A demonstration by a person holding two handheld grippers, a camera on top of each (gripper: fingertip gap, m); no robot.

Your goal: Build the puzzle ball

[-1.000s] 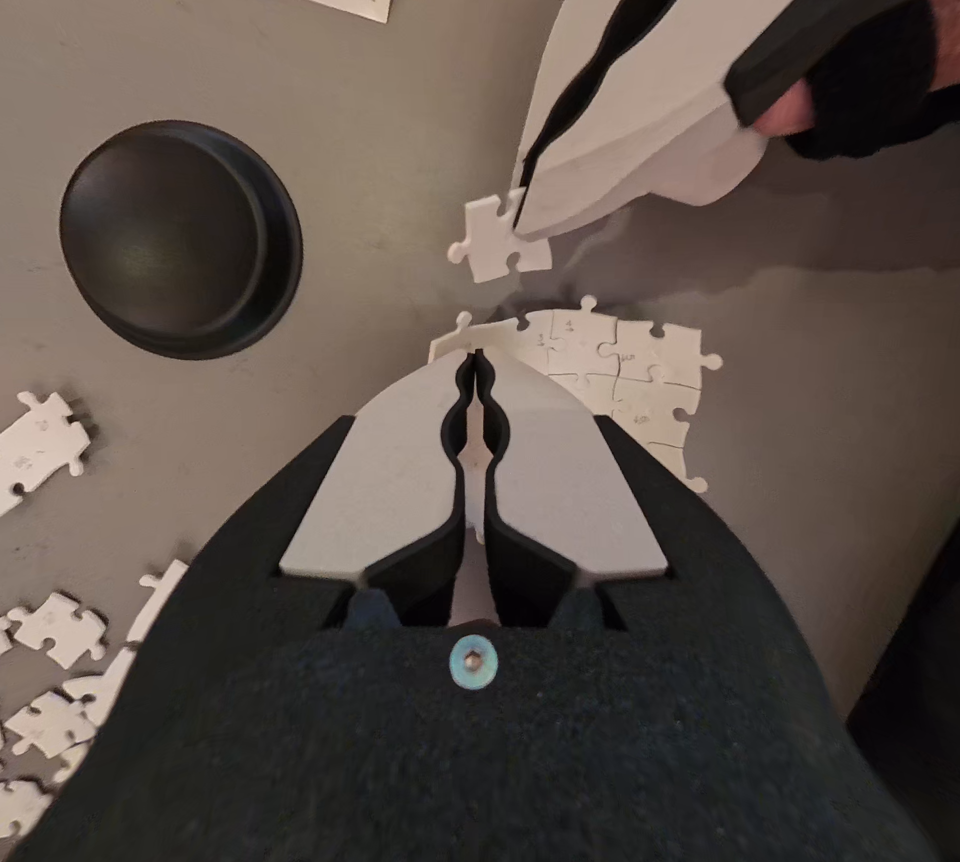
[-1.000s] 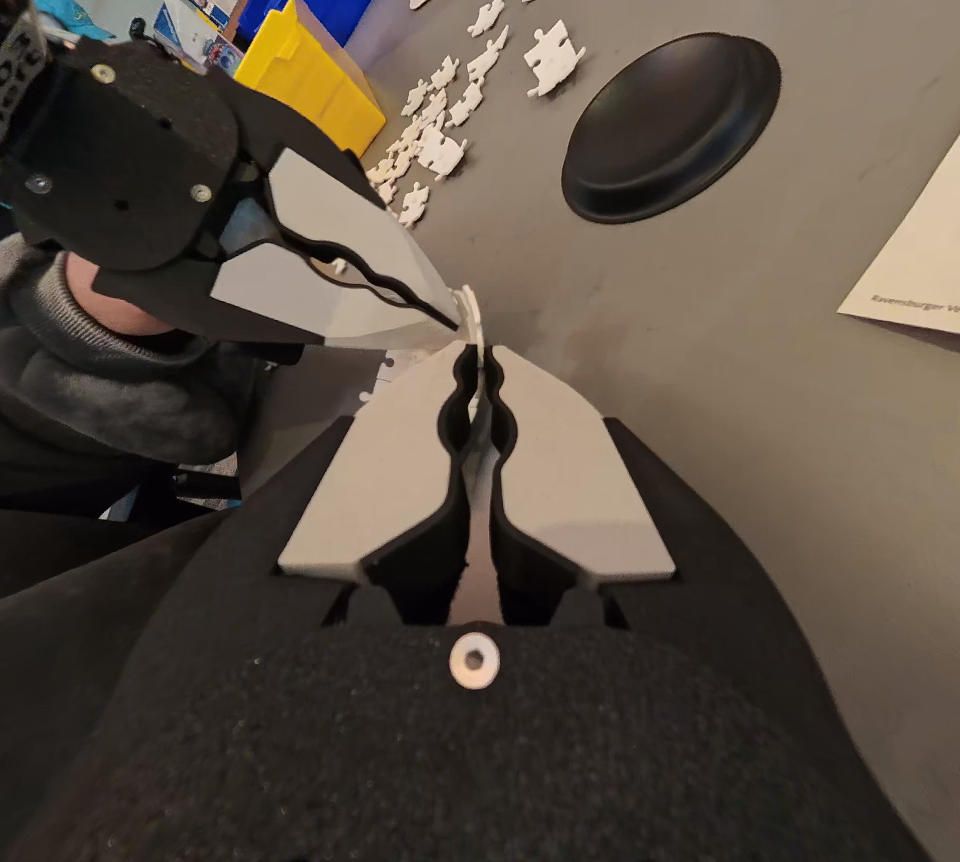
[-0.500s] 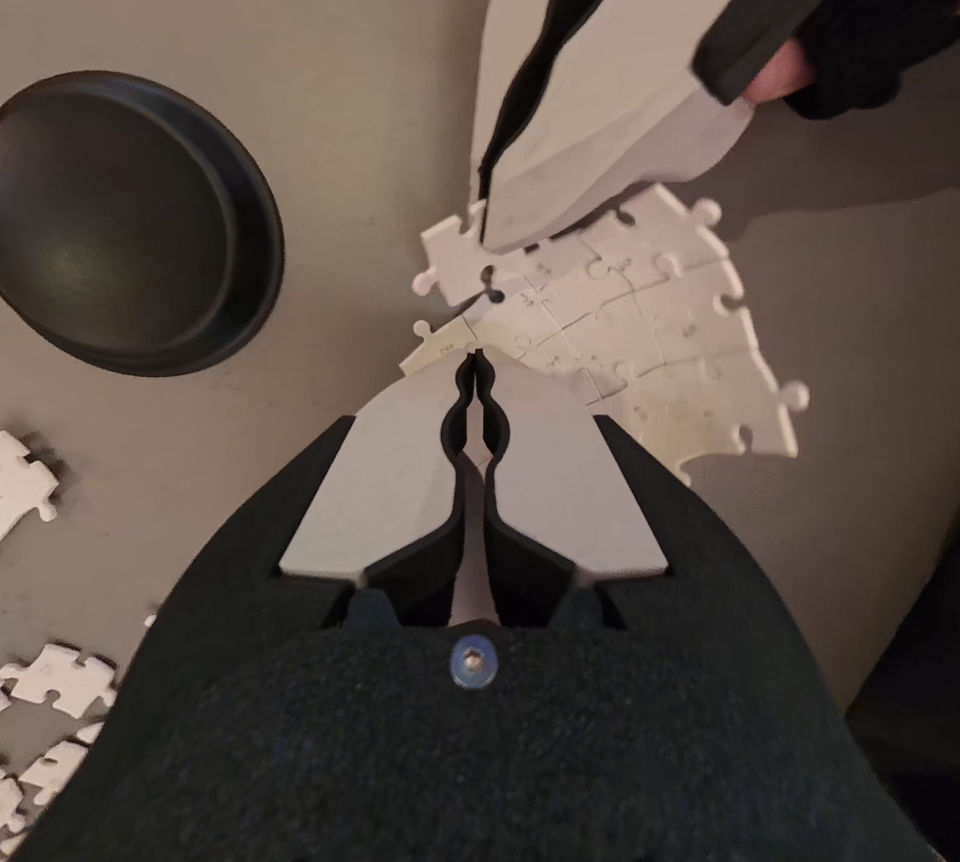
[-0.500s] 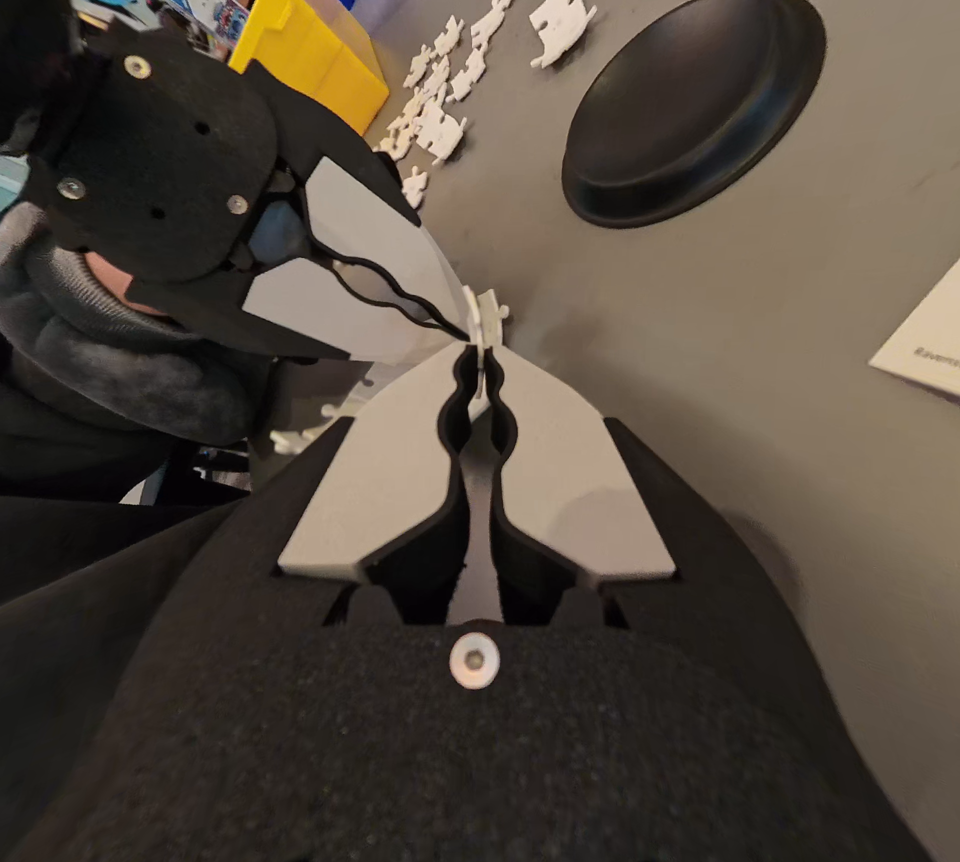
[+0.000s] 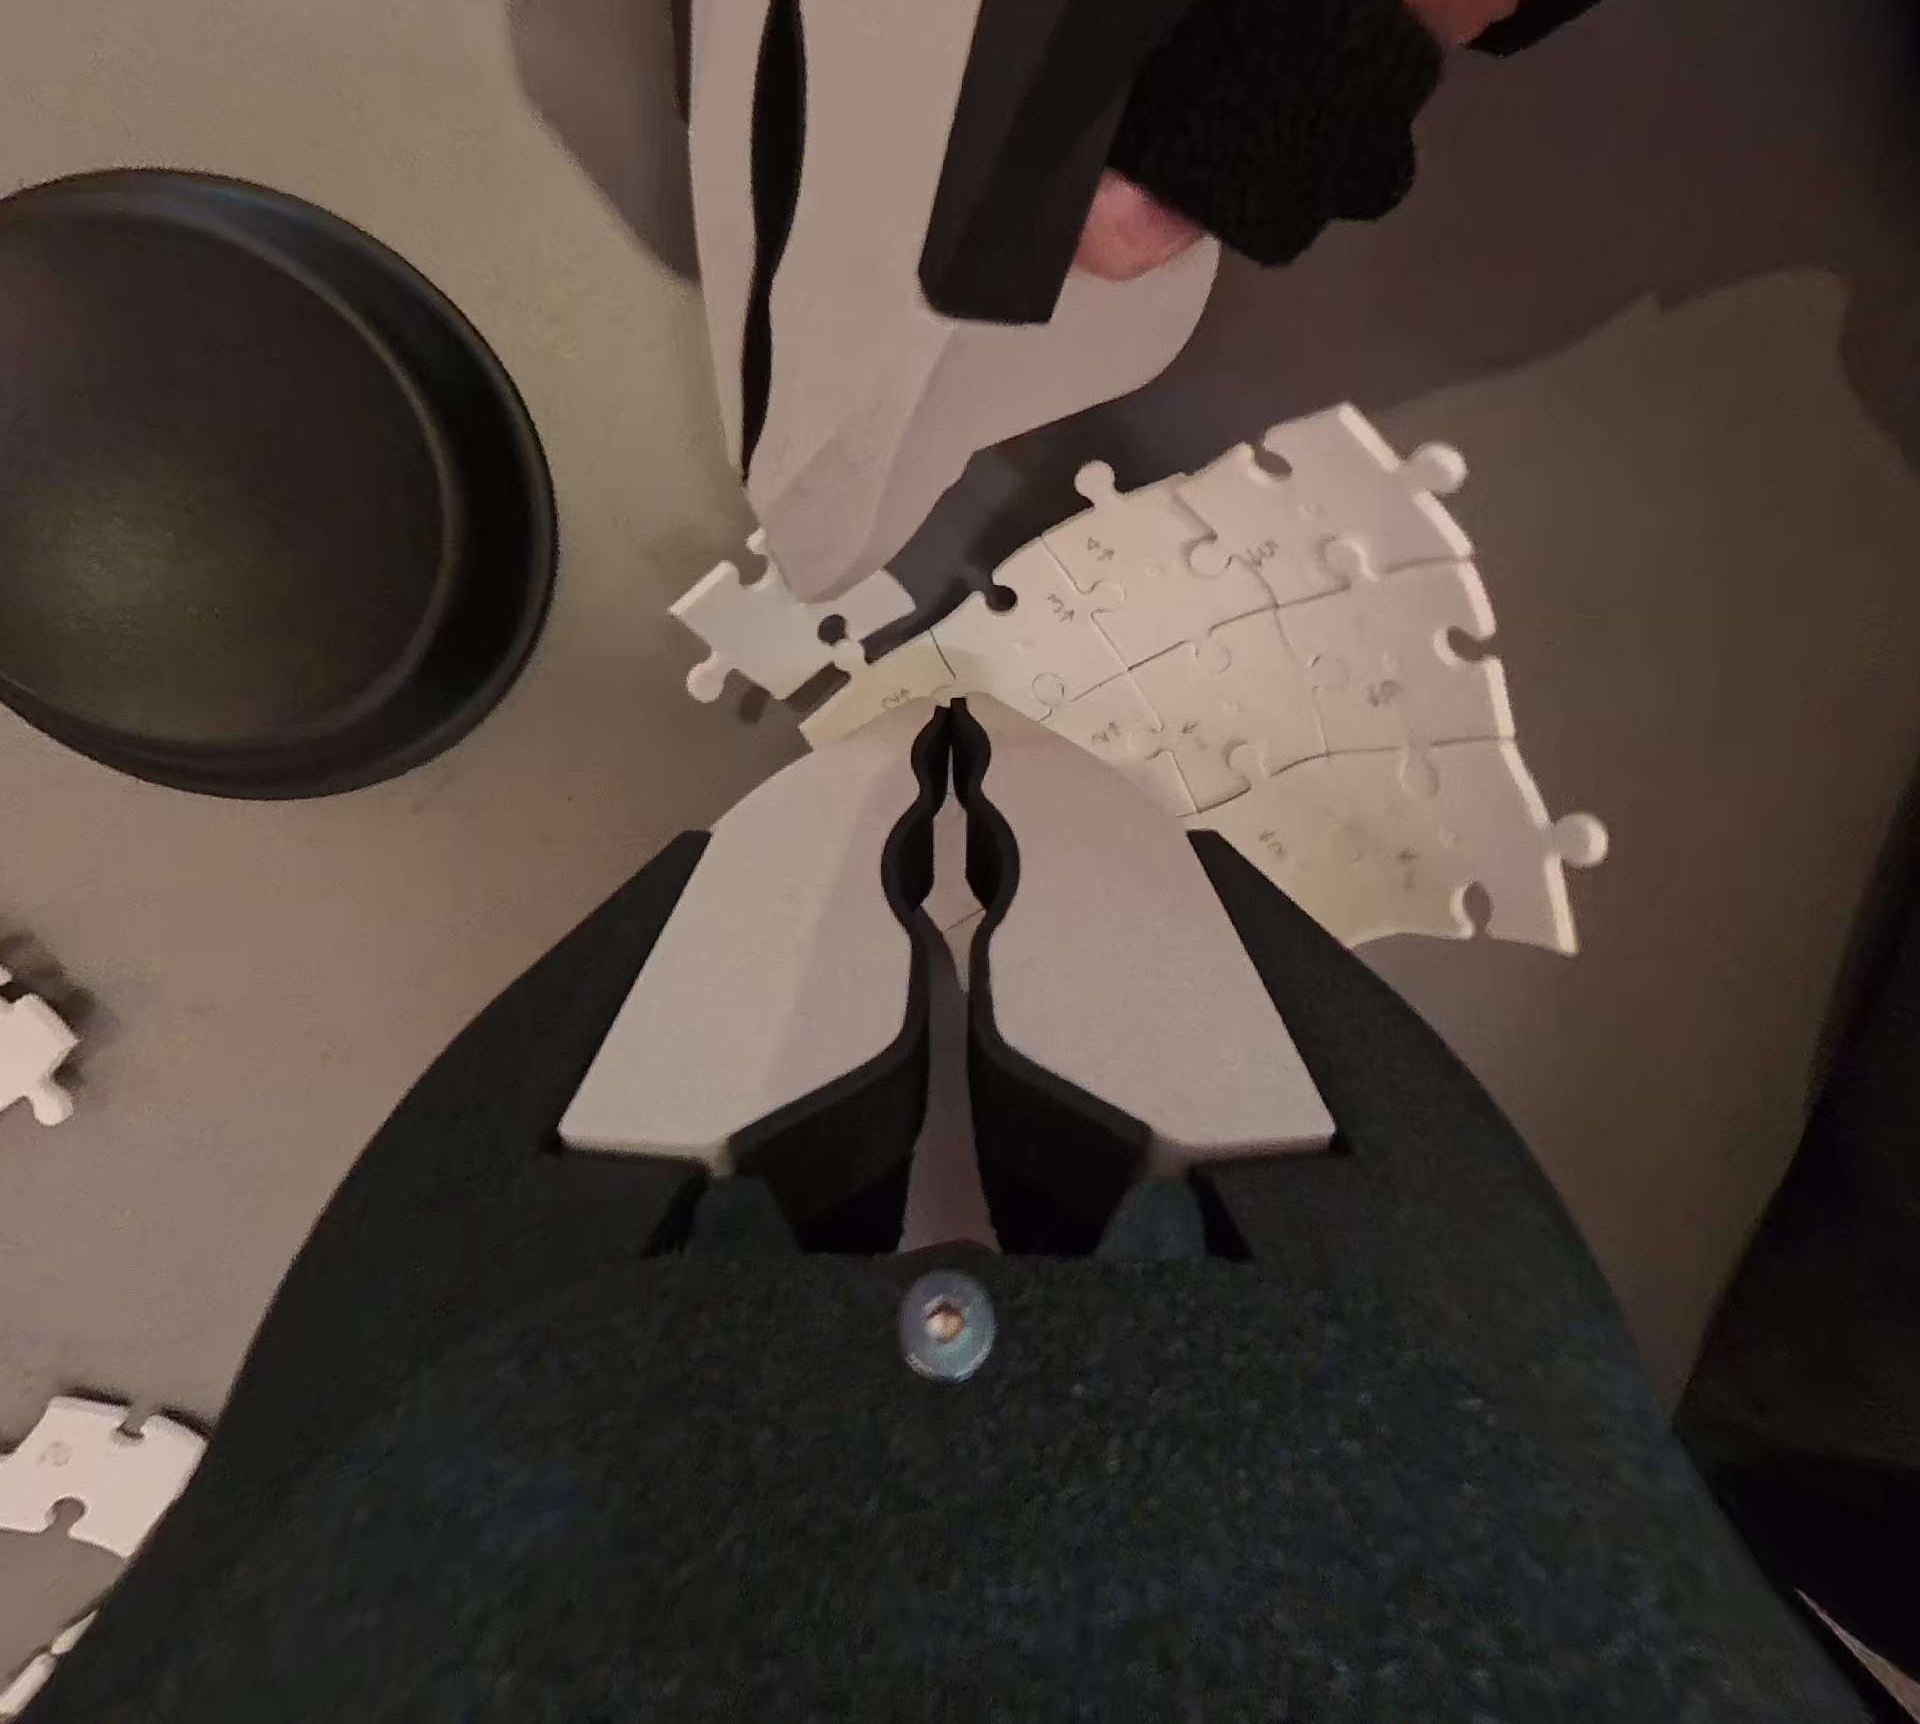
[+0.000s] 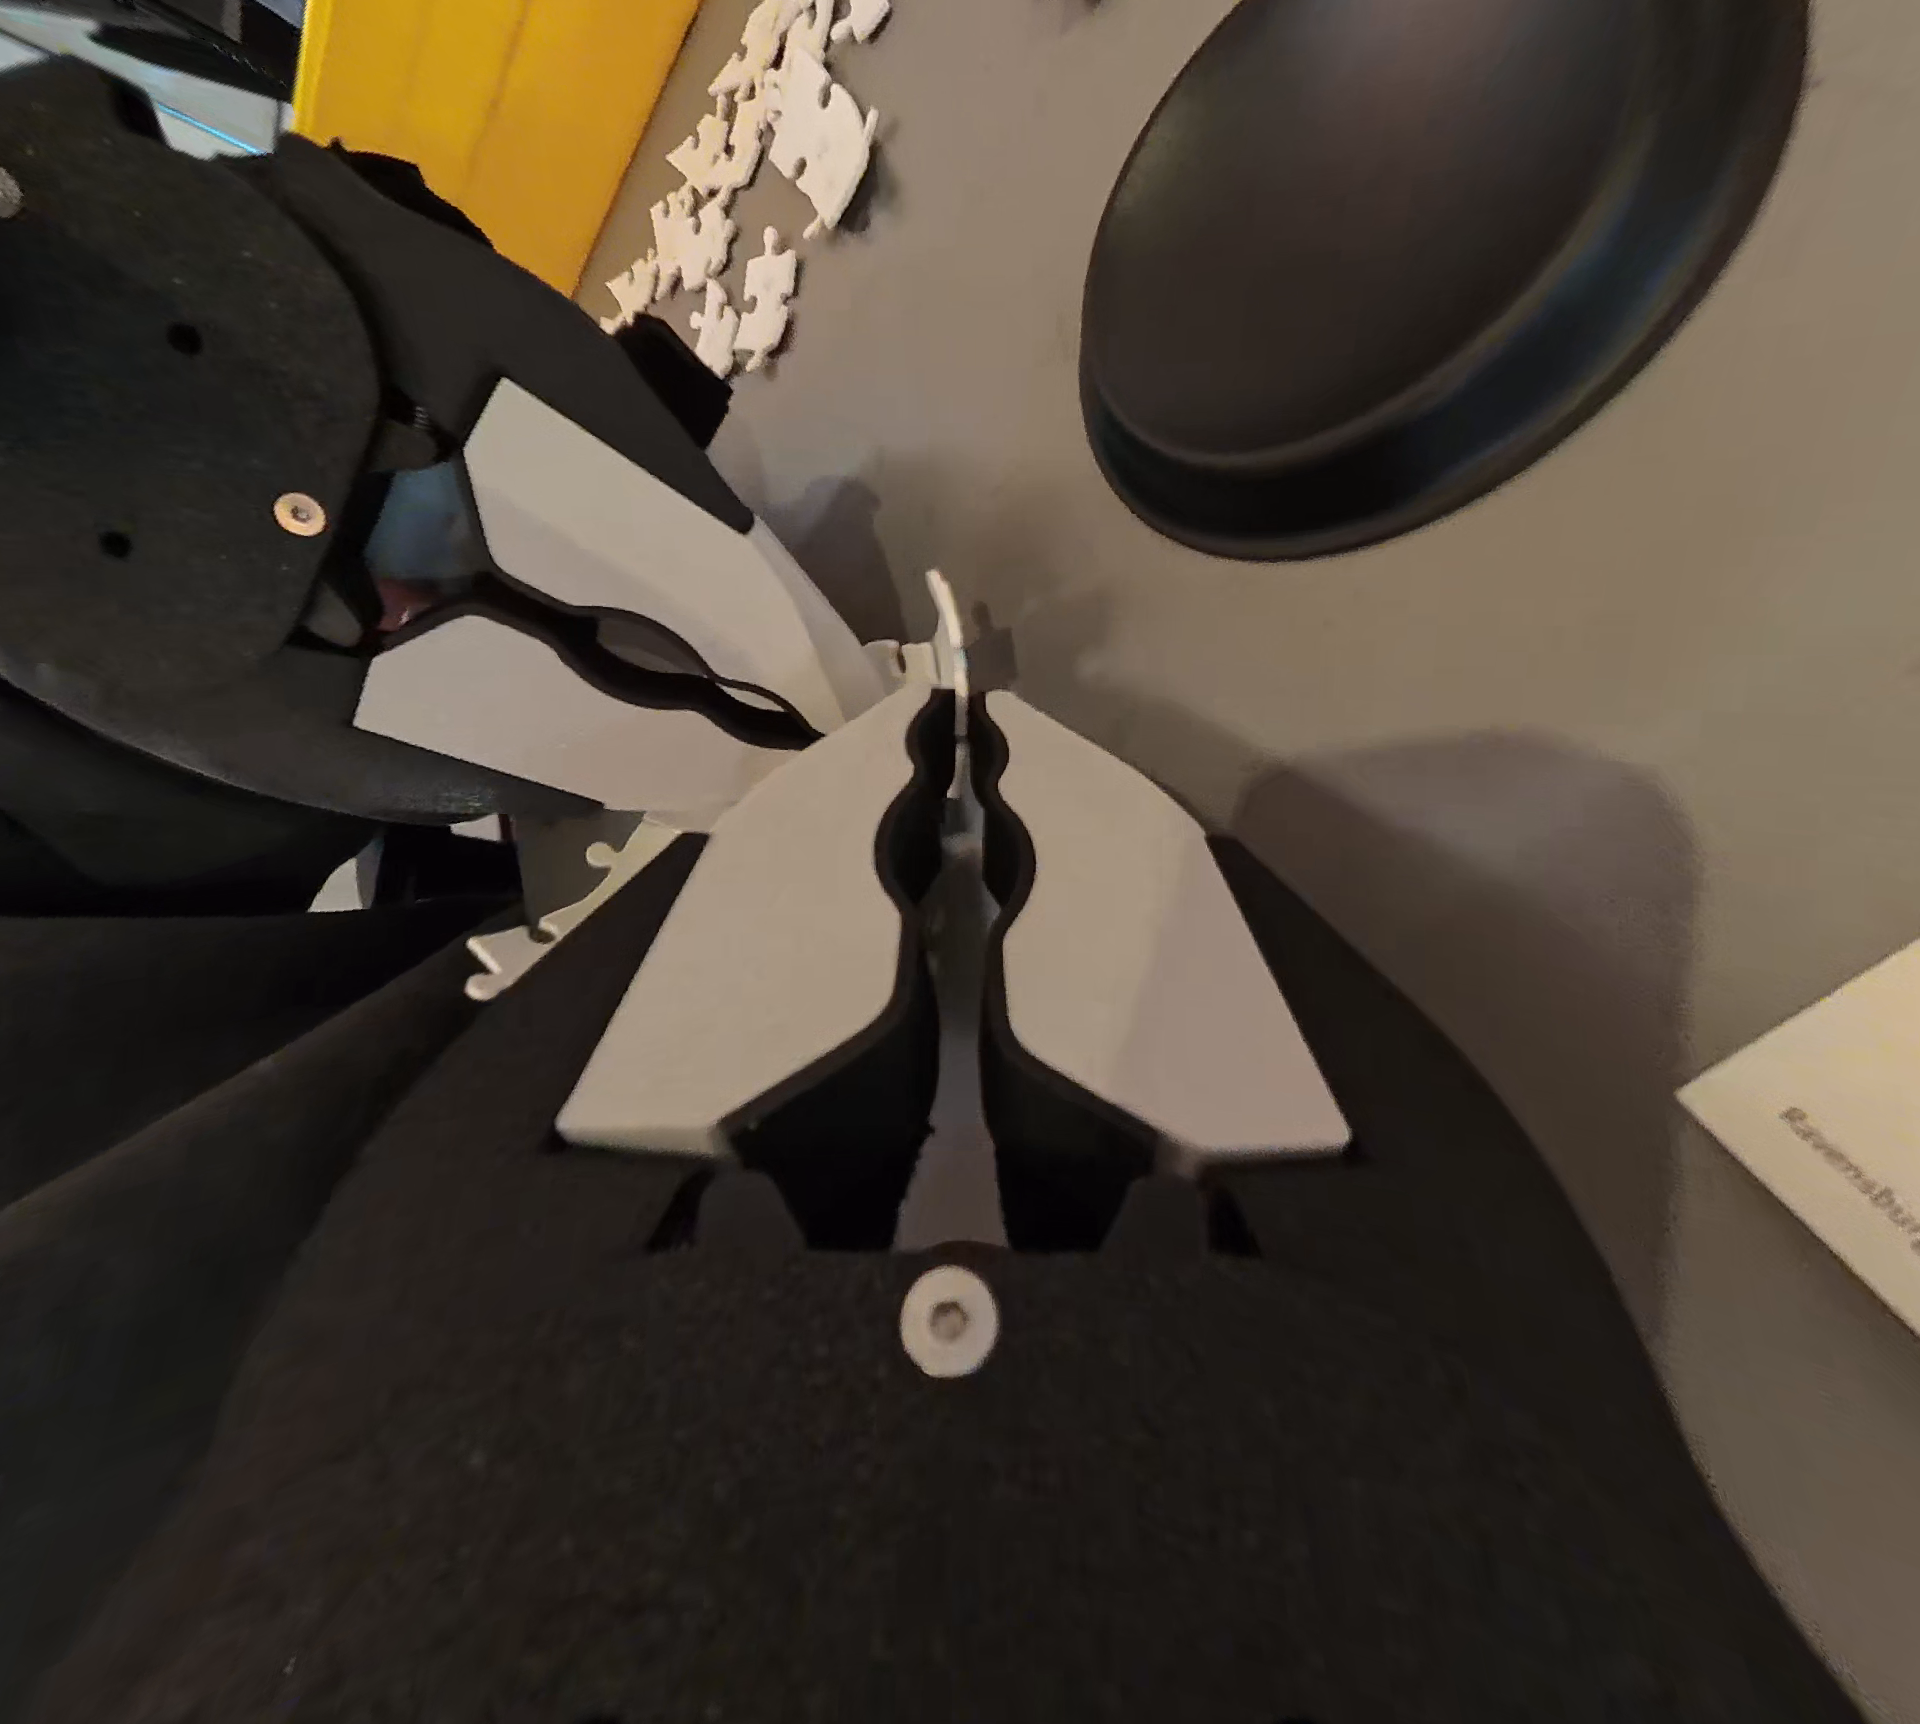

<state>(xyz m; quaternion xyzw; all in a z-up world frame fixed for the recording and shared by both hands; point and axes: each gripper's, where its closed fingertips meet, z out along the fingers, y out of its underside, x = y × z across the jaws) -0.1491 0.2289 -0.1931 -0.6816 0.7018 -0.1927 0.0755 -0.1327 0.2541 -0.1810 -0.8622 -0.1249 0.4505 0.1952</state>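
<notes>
My left gripper [image 5: 954,710] is shut on the near corner of a curved white section of joined puzzle pieces [image 5: 1299,687] and holds it above the grey table. My right gripper [image 5: 774,552] comes down from the top of the left wrist view, shut on a single white puzzle piece [image 5: 764,635] that sits against the section's left edge. In the right wrist view my right gripper [image 6: 961,698] pinches that piece [image 6: 951,625] edge-on, with the left gripper [image 6: 800,724] touching in from the left. The section [image 6: 561,885] shows below it, mostly hidden.
A black round dish [image 5: 239,479] lies on the grey table [image 5: 260,947] to the left; it also shows in the right wrist view [image 6: 1444,188]. Loose white pieces [image 6: 810,105] lie beside a yellow bin [image 6: 499,22]. A paper sheet [image 6: 1829,1144] lies at the right. Both grippers' tips are close together, under 4 cm apart.
Both grippers moved closer together. The single piece, apart from the section a second ago, now sits against its left edge. The section has tilted up, showing more of its surface.
</notes>
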